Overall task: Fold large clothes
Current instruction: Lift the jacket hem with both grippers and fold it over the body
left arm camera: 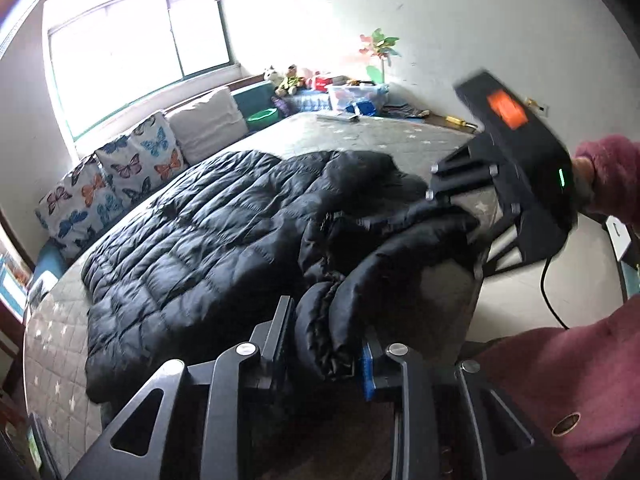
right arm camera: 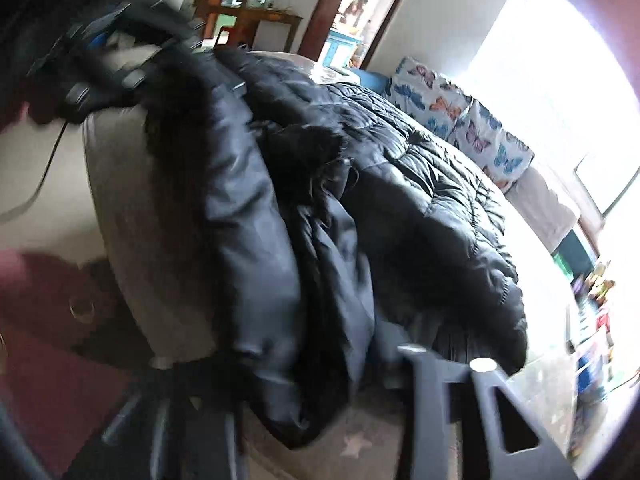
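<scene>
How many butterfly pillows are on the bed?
2 butterfly pillows lean side by side along the bed's edge under the window: one nearer the corner, one beside the plain white pillow. More could hide beyond the picture's edge.

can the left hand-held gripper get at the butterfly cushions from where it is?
Probably not yet. The left hand-held gripper is shut on the black quilted puffer coat, whose bulk lies across the bed between it and the butterfly-print cushions.
</scene>
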The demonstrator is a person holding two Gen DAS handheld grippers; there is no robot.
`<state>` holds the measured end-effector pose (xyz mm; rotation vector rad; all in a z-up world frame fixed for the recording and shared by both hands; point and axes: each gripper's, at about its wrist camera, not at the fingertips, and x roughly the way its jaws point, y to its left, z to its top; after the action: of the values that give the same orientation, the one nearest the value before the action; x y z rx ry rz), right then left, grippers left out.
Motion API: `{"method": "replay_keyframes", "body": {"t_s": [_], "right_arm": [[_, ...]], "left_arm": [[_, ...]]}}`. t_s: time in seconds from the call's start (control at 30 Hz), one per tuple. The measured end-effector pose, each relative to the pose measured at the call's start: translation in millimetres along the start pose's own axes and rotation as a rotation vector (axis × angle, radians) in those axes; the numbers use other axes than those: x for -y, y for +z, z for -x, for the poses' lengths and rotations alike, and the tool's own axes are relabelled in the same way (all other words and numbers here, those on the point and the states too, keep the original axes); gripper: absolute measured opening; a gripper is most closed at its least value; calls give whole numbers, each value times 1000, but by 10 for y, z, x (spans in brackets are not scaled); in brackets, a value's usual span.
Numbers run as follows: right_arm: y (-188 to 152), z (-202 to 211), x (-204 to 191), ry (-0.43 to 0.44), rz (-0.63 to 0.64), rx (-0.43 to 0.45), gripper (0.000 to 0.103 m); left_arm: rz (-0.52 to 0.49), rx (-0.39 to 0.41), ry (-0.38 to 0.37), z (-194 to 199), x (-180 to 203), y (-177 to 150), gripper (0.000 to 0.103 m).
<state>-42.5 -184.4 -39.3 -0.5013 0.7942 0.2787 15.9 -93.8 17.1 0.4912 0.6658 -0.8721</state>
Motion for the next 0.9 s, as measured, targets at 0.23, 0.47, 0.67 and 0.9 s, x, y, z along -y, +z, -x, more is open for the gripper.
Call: {"method": "replay_keyframes", "body": {"t_s": [0.23,0.47,0.67,0.9], "right_arm": [[280,252,369,62,-178,66,21],[417,357,425,53,-217,95,19],[360,375,321,17,-210,93,17],[212,545,155,36,-217,116,16]], "left_arm": [[11,-3,135,258,-54,-507,72],[-15,-43,306,133,-163,-859,78],[-80,27,345,57,-110,-933,50],[32,77,296,470,-9,-1103,38]]}}
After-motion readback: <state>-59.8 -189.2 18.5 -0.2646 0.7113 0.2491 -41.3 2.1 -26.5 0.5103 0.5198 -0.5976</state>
